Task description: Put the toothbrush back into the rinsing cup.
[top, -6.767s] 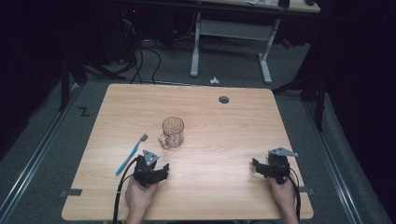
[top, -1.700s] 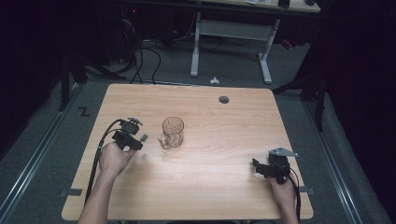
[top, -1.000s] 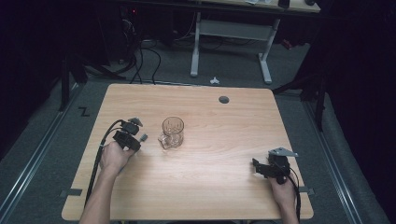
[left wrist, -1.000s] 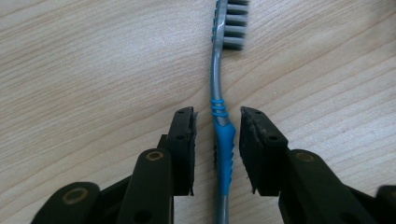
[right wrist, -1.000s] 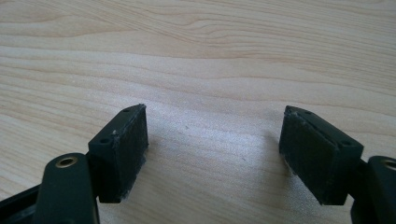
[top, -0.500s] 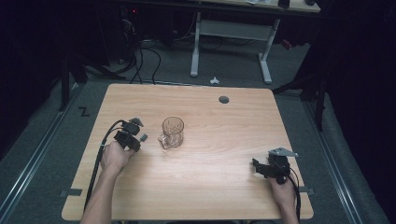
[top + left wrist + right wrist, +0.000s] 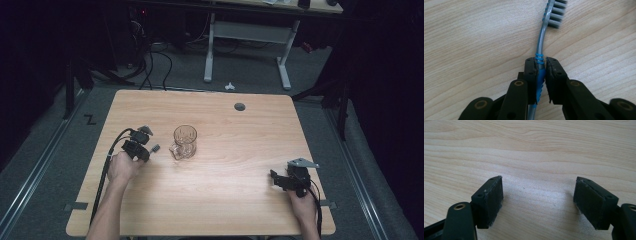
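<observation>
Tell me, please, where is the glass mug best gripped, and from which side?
Probably the handle: it sticks out of the mug toward the person, slightly left. Come from that near side with open fingers around it; the round body looks wide and slippery.

**Left jaws clamped, right jaws spread**

In the high view both forearms enter from the bottom edge. The left forearm runs up the lower left of the frame to the left hand (image 7: 122, 166), which carries the left gripper (image 7: 148, 148) at left of centre, its cable looping back along the arm. In the left gripper view its jaws have just been closing and now stand nearly together, the pads (image 7: 531, 75) pressing on what lies between them. The right hand (image 7: 301, 200) sits at the lower right with the right gripper (image 7: 274, 177) pointing towards frame left. In the right gripper view its jaws stand wide apart, low over the worktop.
</observation>
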